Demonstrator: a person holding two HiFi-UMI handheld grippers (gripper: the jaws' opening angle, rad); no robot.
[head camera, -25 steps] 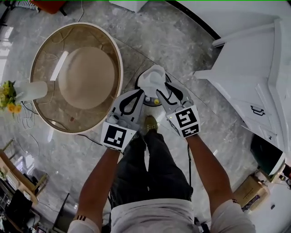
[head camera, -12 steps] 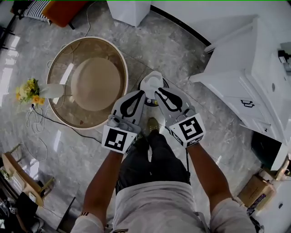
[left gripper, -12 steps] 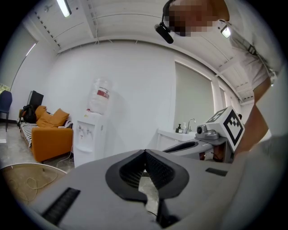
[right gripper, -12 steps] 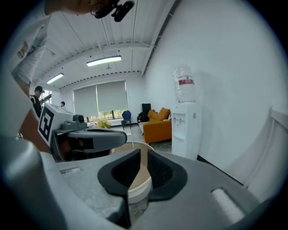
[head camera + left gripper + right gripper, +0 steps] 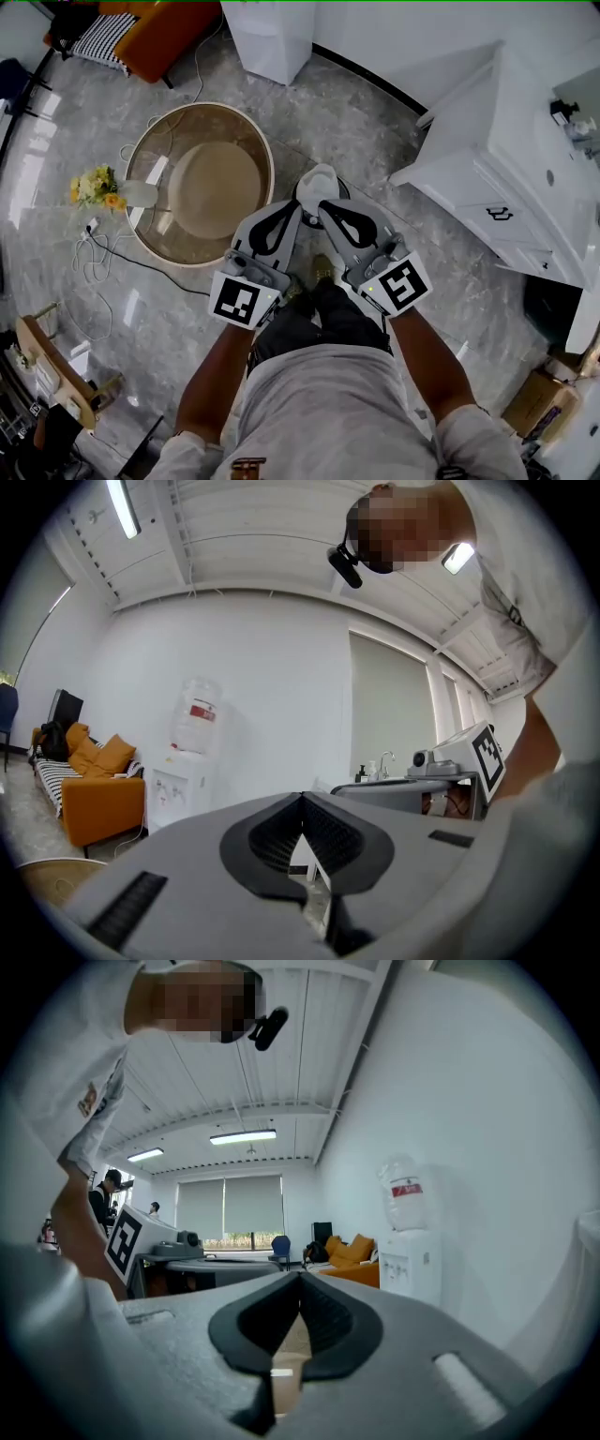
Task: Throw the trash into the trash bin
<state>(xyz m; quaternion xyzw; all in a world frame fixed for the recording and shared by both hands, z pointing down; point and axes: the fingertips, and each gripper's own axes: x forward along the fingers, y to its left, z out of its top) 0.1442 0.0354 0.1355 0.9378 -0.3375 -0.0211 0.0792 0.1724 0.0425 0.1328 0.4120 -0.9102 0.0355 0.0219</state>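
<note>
**Both jaws shut, trash outside them**

The left gripper (image 5: 297,205) has its jaws pressed together, with nothing between them. The right gripper (image 5: 322,205) has just been closing its jaws, and they are also together and empty. The white trash (image 5: 317,178) lies on the dark bin (image 5: 344,190), just past both jaw tips, held by neither.

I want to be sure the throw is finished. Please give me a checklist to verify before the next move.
1. White trash sits in the mouth of the trash bin: ok.
2. Left hand-held gripper empty: jaws together, nothing between: ok.
3. Right hand-held gripper empty: jaws just closed, nothing between: ok.
4. More trash left on the floor: cannot tell.
</note>
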